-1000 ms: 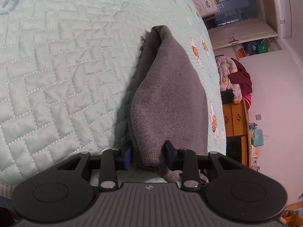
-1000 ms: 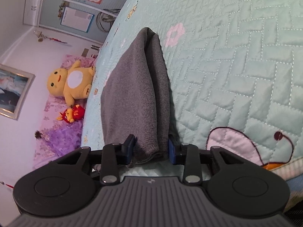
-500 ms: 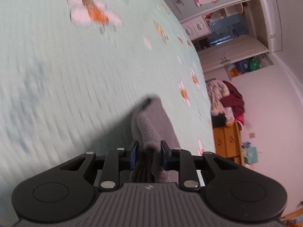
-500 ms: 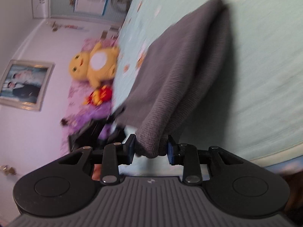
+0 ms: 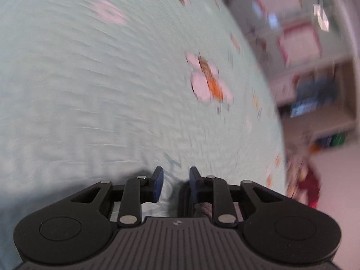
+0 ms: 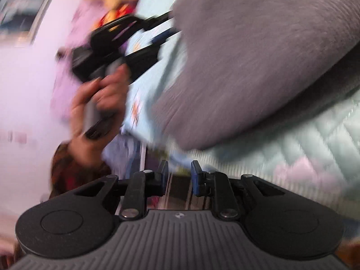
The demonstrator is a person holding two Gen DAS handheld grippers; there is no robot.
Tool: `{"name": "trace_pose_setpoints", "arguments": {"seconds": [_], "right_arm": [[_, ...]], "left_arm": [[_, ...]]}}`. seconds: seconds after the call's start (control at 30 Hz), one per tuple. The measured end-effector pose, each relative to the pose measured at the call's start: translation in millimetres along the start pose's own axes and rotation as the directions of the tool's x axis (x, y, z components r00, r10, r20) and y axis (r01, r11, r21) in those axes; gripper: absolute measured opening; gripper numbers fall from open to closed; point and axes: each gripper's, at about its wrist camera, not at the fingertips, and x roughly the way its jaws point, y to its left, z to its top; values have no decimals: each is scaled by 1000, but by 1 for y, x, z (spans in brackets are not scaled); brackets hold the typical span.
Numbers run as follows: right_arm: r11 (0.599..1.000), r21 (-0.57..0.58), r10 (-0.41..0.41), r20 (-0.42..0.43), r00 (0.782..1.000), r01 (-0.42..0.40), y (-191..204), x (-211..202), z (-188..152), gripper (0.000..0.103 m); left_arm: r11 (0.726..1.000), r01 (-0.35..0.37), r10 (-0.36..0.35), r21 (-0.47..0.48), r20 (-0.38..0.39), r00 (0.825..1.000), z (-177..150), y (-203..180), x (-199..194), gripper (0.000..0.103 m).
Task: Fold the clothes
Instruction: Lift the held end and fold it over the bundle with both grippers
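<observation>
My left gripper has just been widening its jaws, nothing between them, over the pale green quilted bedspread. My right gripper has just been narrowing, also empty. The grey knitted garment lies folded on the bedspread, beyond my right fingertips.

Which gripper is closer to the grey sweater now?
Left gripper: tips at the grey sweater edge, jaws just opened, empty. Right gripper just off its near hem, jaws just closing, empty.
</observation>
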Motion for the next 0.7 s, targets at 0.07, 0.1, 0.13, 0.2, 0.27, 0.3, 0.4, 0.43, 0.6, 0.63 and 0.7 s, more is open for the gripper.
{"name": "trace_pose_setpoints", "arguments": {"seconds": [0.07, 0.1, 0.13, 0.2, 0.27, 0.3, 0.4, 0.43, 0.6, 0.63, 0.7], "right_arm": [[996, -93, -8, -11, 1000, 7, 10, -18, -9, 26], [995, -102, 0, 3, 1000, 0, 10, -31, -13, 28], [994, -111, 9, 17, 1000, -7, 9, -43, -17, 30], [992, -127, 27, 47, 999, -21, 8, -68, -24, 31], [993, -112, 47, 112, 993, -34, -1, -98, -28, 39], [995, -95, 52, 146, 988, -39, -8, -112, -28, 45], [997, -50, 70, 243, 968, -59, -27, -148, -29, 47], [997, -35, 75, 273, 959, -68, -33, -159, -29, 47], [992, -5, 117, 352, 929, -123, -49, -181, -34, 48], [991, -11, 126, 358, 925, -131, -50, -182, -38, 48], [990, -23, 139, 367, 920, -140, -49, -185, -44, 48]], "left_arm": [[999, 28, -26, -26, 58, 998, -16, 7, -26, 37], [999, 39, -36, -36, 79, 996, -25, 9, -39, 37], [998, 47, -44, -34, 91, 995, -37, 10, -51, 37], [999, 37, -37, -2, 92, 995, -70, 2, -74, 41], [999, 15, -18, 30, 102, 995, -108, -8, -97, 51], [999, -1, -2, 34, 108, 994, -127, -12, -109, 56], [1000, -12, 10, 17, 104, 995, -185, -19, -134, 65], [999, -9, 5, 40, 91, 996, -201, -23, -137, 66], [983, -38, 39, 178, -2, 999, -252, -45, -104, 72], [982, -48, 51, 180, -13, 999, -256, -47, -91, 72], [985, -61, 65, 164, -24, 998, -262, -49, -70, 72]]}}
